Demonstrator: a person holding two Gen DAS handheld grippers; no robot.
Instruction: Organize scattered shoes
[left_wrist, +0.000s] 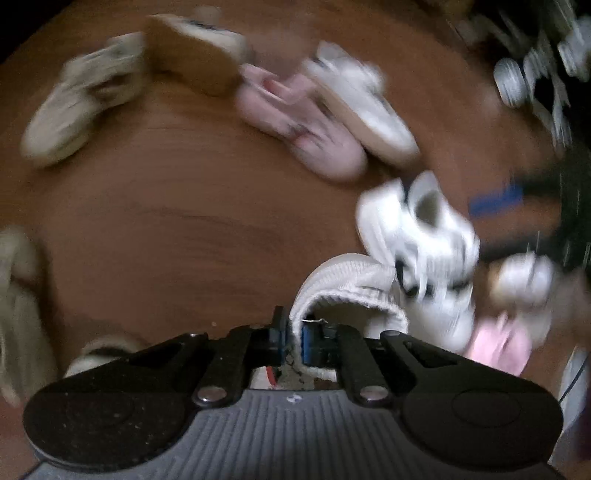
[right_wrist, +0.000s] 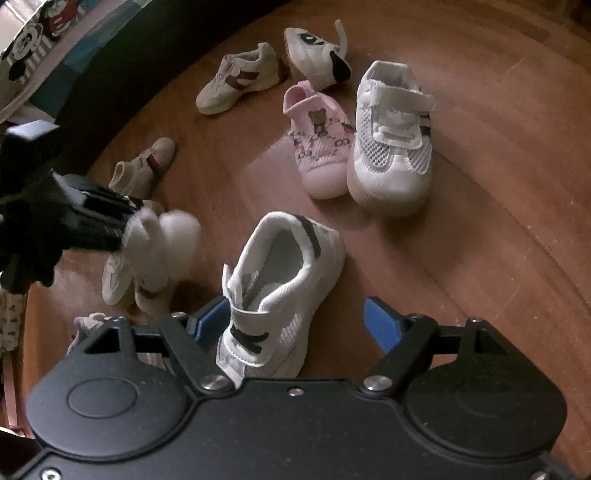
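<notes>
On the wooden floor (right_wrist: 461, 184), small shoes lie scattered, and a cream knit shoe (left_wrist: 347, 288) is pinched by its collar in the closed jaws of the left gripper (left_wrist: 301, 332), a thin edge suited to lifting. A white strapped shoe (right_wrist: 273, 291) is straddled by the right gripper (right_wrist: 295, 325), jaws wide apart and not yet pressing, presumably so both can be carried off together.

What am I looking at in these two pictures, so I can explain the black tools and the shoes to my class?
A person holds a two-finger grasping tool in each hand; each carries a camera looking along its fingers. In the left camera's blurred picture, the left tool is shut on the rim of a white ribbed knit shoe. In the right camera's picture, the right tool stands open around a white mesh strap sneaker lying on the brown wooden floor, without pressing it. A pink bear-print shoe and other small shoes lie scattered.
</notes>
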